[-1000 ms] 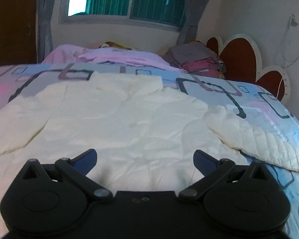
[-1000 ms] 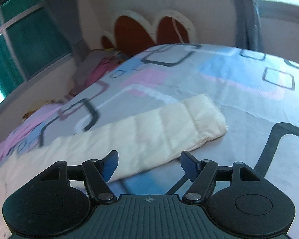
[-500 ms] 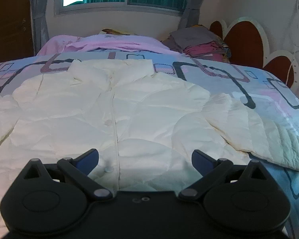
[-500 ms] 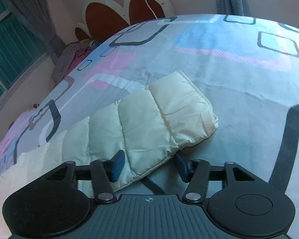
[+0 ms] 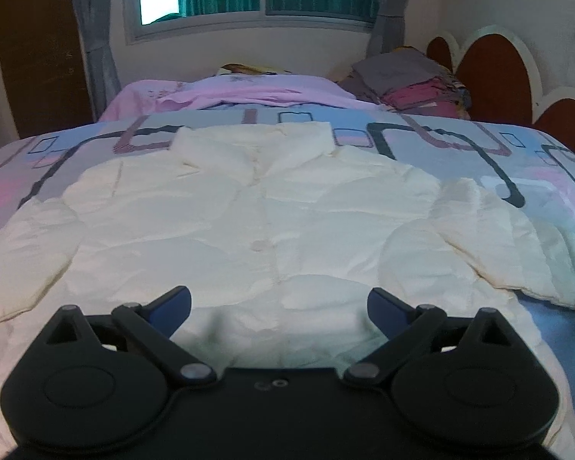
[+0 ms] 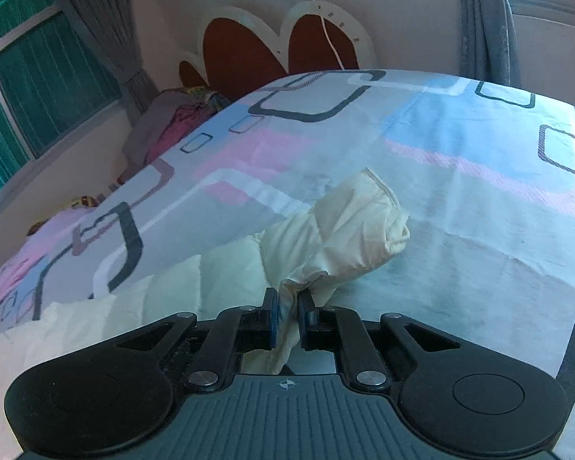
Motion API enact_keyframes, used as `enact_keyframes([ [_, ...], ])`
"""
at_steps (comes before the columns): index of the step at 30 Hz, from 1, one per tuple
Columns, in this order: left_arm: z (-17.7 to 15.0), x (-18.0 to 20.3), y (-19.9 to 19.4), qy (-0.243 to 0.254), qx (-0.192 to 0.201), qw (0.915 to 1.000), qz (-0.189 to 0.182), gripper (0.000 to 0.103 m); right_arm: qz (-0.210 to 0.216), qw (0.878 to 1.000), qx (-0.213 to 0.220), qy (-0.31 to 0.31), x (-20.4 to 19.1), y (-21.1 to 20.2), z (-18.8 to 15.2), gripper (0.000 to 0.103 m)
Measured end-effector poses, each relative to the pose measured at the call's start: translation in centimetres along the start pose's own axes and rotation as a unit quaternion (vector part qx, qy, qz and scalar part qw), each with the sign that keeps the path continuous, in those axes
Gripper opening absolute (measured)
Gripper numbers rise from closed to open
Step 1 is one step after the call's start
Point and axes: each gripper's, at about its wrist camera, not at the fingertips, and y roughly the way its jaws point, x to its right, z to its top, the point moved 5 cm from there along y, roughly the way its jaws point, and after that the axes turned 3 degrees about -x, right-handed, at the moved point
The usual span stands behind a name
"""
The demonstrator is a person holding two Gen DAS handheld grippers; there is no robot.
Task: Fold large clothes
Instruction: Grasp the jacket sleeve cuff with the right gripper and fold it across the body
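Note:
A cream quilted jacket (image 5: 257,230) lies spread front-up on the bed, collar toward the window. My left gripper (image 5: 279,301) hovers open over its lower front, nothing between the fingers. In the right wrist view, the jacket's sleeve (image 6: 349,230) runs across the sheet, its cuff bunched up. My right gripper (image 6: 287,306) has its jaws closing on a pinch of the sleeve fabric near the cuff, with the cloth squeezed between the pads.
A patterned bedsheet (image 5: 460,142) in blue, pink and grey covers the bed. A pink blanket (image 5: 226,92) and a pile of folded clothes (image 5: 414,80) lie at the far edge under the window. A red scalloped headboard (image 6: 264,53) stands against the wall.
The right gripper moved in on the sleeve cuff and closed on it, bunching the fabric. The left gripper drifted forward over the jacket's front and stayed open.

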Motion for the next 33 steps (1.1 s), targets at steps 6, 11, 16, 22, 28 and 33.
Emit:
enact_keyframes([
  [6,-0.1,-0.3,0.5,-0.004,-0.012,0.9999,0.003,0.099,-0.003,0.999,-0.025,0.042,2.2,0.9,0.0,0.012],
  [11,0.5,0.0,0.6,-0.001,-0.006,1.0,-0.001,0.099,0.006,0.995,-0.035,0.095,3.9,2.0,-0.2,0.043],
  [16,0.6,-0.4,0.5,-0.001,-0.004,1.0,0.005,0.099,0.022,0.998,-0.006,0.054,1.5,1.5,1.0,0.004],
  [22,0.8,-2.3,0.0,0.003,0.001,0.9998,0.019,0.099,0.072,0.995,0.039,-0.063,-7.3,0.0,2.2,0.004],
  [28,0.9,-4.6,-0.4,0.029,0.007,0.9995,0.012,0.095,0.141,0.971,0.042,-0.187,-19.0,-1.0,-1.0,0.004],
  [33,0.9,-7.7,0.1,0.013,0.004,0.9999,-0.005,0.092,0.182,0.946,0.014,-0.268,-27.5,-1.5,-6.2,0.004],
])
